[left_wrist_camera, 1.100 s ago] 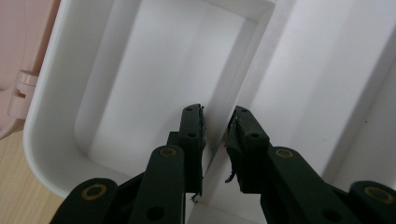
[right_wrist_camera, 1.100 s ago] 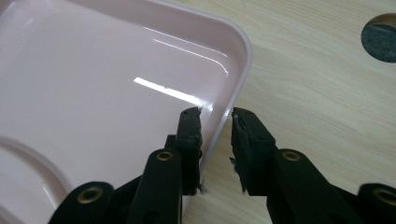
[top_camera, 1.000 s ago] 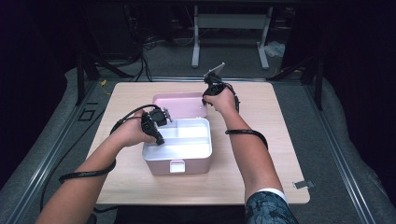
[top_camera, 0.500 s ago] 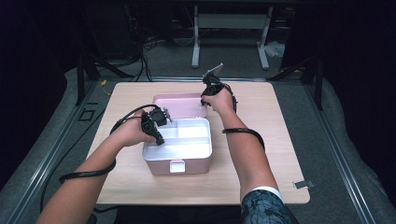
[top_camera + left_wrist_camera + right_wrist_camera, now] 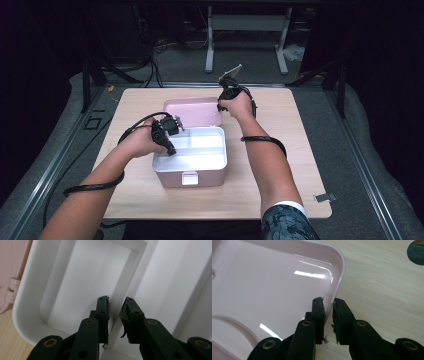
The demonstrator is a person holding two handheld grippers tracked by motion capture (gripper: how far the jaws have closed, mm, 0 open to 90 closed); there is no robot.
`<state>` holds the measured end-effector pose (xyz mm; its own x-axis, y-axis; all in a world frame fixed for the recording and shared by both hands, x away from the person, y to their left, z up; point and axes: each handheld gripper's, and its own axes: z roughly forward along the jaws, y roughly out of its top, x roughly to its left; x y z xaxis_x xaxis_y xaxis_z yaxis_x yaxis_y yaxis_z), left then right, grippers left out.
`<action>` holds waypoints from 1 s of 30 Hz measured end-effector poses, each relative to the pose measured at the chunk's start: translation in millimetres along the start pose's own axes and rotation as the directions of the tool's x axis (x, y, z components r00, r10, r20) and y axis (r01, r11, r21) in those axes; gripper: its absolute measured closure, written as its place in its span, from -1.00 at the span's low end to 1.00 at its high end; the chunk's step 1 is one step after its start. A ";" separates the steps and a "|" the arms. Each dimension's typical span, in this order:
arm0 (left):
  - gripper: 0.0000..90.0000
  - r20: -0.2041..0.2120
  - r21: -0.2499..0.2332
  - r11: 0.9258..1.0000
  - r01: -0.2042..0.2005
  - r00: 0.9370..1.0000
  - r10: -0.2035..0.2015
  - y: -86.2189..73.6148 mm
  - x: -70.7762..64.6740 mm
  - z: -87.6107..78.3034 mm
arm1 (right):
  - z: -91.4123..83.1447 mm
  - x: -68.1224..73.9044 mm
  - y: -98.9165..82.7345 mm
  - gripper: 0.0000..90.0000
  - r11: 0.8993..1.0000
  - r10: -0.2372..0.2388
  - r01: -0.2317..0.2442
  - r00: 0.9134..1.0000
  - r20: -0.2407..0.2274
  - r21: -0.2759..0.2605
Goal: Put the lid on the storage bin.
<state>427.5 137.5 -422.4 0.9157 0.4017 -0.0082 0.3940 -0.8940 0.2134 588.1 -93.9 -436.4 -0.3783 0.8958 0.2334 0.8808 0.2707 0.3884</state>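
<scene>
Count: one box (image 5: 192, 157), white inside with pink outer walls; one pink lid (image 5: 192, 111), open and lying flat behind the box; one wooden table (image 5: 280, 190); two grippers, one per hand. The box has one inner divider (image 5: 130, 287) that splits it into compartments; the exact number of compartments cannot be told.

Box sits near the table's middle, slightly toward the person's side. Lid touches the box's far edge, hinged there (image 5: 11, 287).

Left gripper (image 5: 170, 145): in the left gripper view its tips (image 5: 115, 315) straddle the white divider at the box's left end, one jaw on each side of the wall. Gap is narrow; pads look to be pressing the divider, pinching it.

Right gripper (image 5: 220, 106): in the right gripper view its tips (image 5: 328, 315) straddle the lid's rim (image 5: 339, 277) near a rounded corner, one jaw inside the lid, the other outside over bare table. The jaws have just been closing with the rim between them; they now look to be pinching it.

Pose: the left forearm comes in from the lower left, hand (image 5: 142, 142) at the box's left wall, gripper tilted down into the box. The right arm reaches straight forward past the box's right side, hand (image 5: 239, 106) at the lid's right far corner, gripper pointing down, its grey plate (image 5: 230, 74) tipped up and away.
</scene>
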 end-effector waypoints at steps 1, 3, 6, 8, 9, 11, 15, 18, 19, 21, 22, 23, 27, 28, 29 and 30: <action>0.68 0.000 -0.001 1.000 0.000 1.000 0.000 -0.2 0.0 0.0 | -0.3 0.4 -0.6 0.77 1.000 0.001 -0.001 1.000 0.006 -0.007; 0.68 -0.001 -0.007 1.000 -0.001 1.000 0.001 -0.6 -0.3 0.1 | -2.2 0.9 -2.2 0.77 1.000 -0.003 0.003 1.000 0.005 -0.017; 0.68 -0.003 -0.007 1.000 -0.003 1.000 0.003 -0.4 -0.8 0.1 | -8.1 2.7 -4.5 0.78 0.999 -0.013 0.014 1.000 0.021 -0.043; 0.69 -0.006 -0.002 1.000 -0.009 1.000 0.009 -0.1 -1.5 0.0 | -12.7 3.1 -5.2 0.79 0.998 -0.012 0.013 1.000 0.023 -0.056; 0.69 -0.009 -0.001 1.000 -0.011 1.000 0.011 -0.5 -1.9 -0.2 | -23.5 4.0 -6.5 0.81 0.997 -0.025 0.025 1.000 0.001 -0.076; 0.69 -0.009 -0.002 1.000 -0.010 1.000 0.010 -0.7 -2.1 -0.2 | -30.4 6.0 -7.5 0.81 0.995 -0.042 0.041 0.999 -0.003 -0.091; 0.69 -0.013 0.003 1.000 -0.003 1.000 0.003 0.2 -2.4 -0.1 | -67.8 17.7 -17.6 0.87 0.978 -0.098 0.099 0.995 0.013 -0.183; 0.69 -0.020 0.001 1.000 0.004 1.000 -0.004 -0.1 -3.7 -0.3 | -78.8 20.3 -23.6 0.88 0.972 -0.120 0.115 0.993 -0.013 -0.204; 0.69 -0.020 -0.003 1.000 0.004 1.000 -0.004 -0.7 -3.5 -0.4 | -80.3 21.6 -25.3 0.88 0.970 -0.121 0.118 0.993 0.002 -0.213; 0.69 -0.021 -0.009 1.000 0.012 1.000 -0.012 -1.4 -3.7 -0.4 | -81.3 21.9 -26.6 0.89 0.968 -0.121 0.117 0.993 -0.002 -0.222; 0.68 -0.020 -0.016 1.000 0.024 0.999 -0.025 -2.7 -3.6 -0.4 | -81.8 22.3 -28.7 0.89 0.966 -0.108 0.108 0.994 0.015 -0.236; 0.66 -0.020 -0.016 1.000 0.024 0.999 -0.025 -2.7 -3.6 -0.4 | -81.8 22.3 -28.7 0.89 0.966 -0.108 0.108 0.994 0.015 -0.236; 0.47 -0.059 -0.009 1.000 0.026 0.998 -0.027 -3.9 -3.4 -2.0 | -82.7 21.6 -30.4 0.90 0.966 -0.096 0.092 0.995 -0.004 -0.242; 0.47 -0.015 -0.079 0.995 0.055 0.998 -0.056 -7.3 1.5 -12.8 | -83.2 22.4 -30.4 0.90 0.966 -0.097 0.095 0.995 0.002 -0.242; 0.46 -0.015 -0.079 0.995 0.055 0.998 -0.056 -7.3 1.5 -12.8 | -83.2 22.4 -30.4 0.90 0.966 -0.097 0.095 0.995 0.002 -0.242; 0.47 -0.008 -0.132 0.988 0.081 0.997 -0.082 -10.7 7.0 -26.4 | -83.3 23.0 -30.4 0.90 0.965 -0.102 0.100 0.995 0.007 -0.242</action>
<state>427.6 155.1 -399.0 0.8795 0.4756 -0.0175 0.4527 -0.8246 0.3393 528.9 -110.9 -368.6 -0.4640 0.8660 0.1866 0.7431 0.2659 0.6140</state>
